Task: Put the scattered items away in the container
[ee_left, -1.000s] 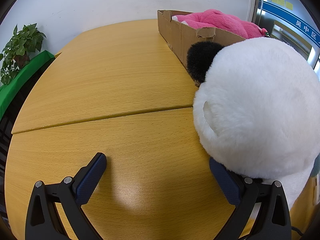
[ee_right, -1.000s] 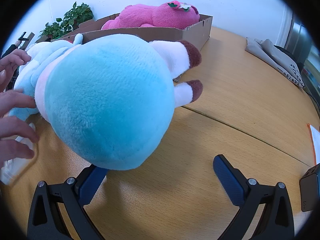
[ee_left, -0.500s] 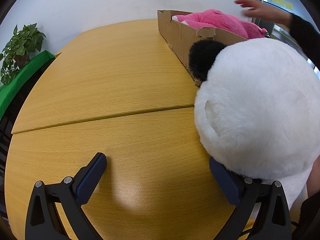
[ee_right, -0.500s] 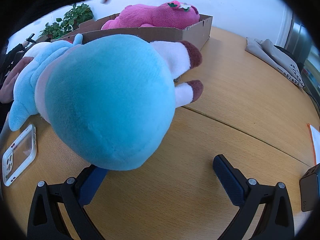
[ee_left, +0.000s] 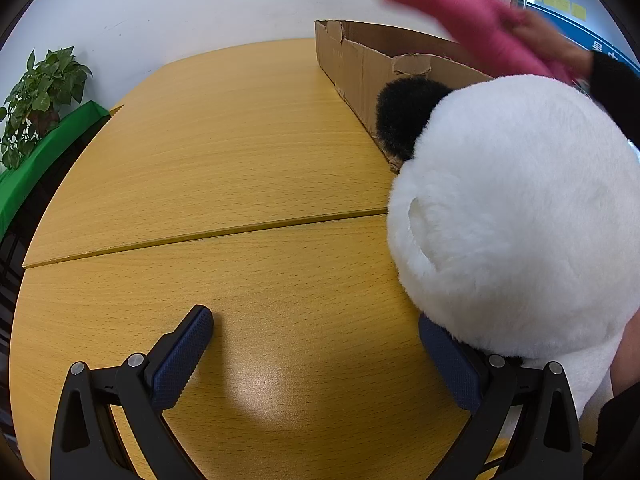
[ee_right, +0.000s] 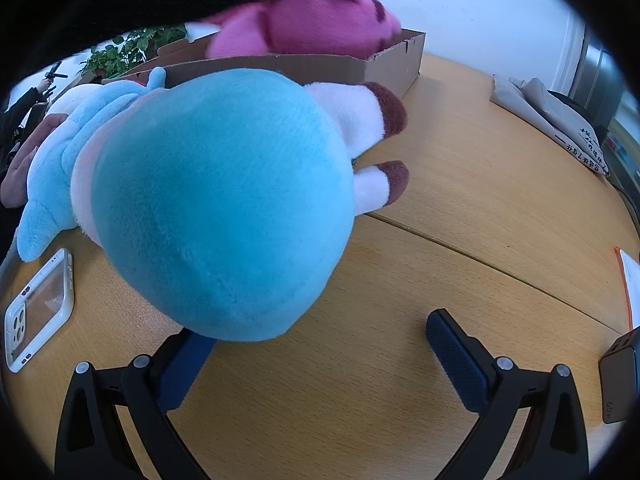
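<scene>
A white plush panda (ee_left: 516,232) with a black ear lies on the wooden table at the right of the left wrist view, against the cardboard box (ee_left: 360,64). My left gripper (ee_left: 316,344) stands open over bare table, its right finger touching the panda's underside. A person's hand (ee_left: 552,44) lifts a pink plush toy (ee_left: 476,16) out of the box. In the right wrist view a blue plush toy (ee_right: 216,204) with white, brown-tipped legs lies before the box (ee_right: 396,60). My right gripper (ee_right: 320,340) is open, its left finger under the blue toy. The pink toy (ee_right: 320,20) hangs above the box.
A potted plant (ee_left: 40,92) and a green ledge stand at the far left. A phone in a white case (ee_right: 40,312) lies left of the blue toy. Folded grey cloth (ee_right: 552,116) lies at the far right, a black charger (ee_right: 620,376) at the right edge.
A person's hand reached over the box, took hold of the pink plush and raised it out. Another hand drew back from the phone. Both grippers have stayed still.
</scene>
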Motion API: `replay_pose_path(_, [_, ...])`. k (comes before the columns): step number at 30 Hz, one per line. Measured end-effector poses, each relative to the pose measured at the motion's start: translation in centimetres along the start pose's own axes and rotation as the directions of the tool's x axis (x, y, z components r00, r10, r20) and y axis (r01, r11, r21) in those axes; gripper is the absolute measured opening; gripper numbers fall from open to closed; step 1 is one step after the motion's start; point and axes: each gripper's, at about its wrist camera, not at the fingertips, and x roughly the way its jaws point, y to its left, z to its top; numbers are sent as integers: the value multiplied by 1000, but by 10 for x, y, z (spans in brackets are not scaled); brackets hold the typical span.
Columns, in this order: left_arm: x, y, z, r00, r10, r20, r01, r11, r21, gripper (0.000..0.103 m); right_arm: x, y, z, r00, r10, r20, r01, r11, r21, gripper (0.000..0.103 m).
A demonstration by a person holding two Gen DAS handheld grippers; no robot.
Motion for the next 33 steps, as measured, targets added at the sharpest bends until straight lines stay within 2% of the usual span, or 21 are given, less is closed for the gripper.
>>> replay_pose_path(33, [-5, -6, -5, 1000, 1, 0, -1, 1000, 0, 103, -1, 2, -1, 1000, 2, -1, -2, 1000, -1, 103])
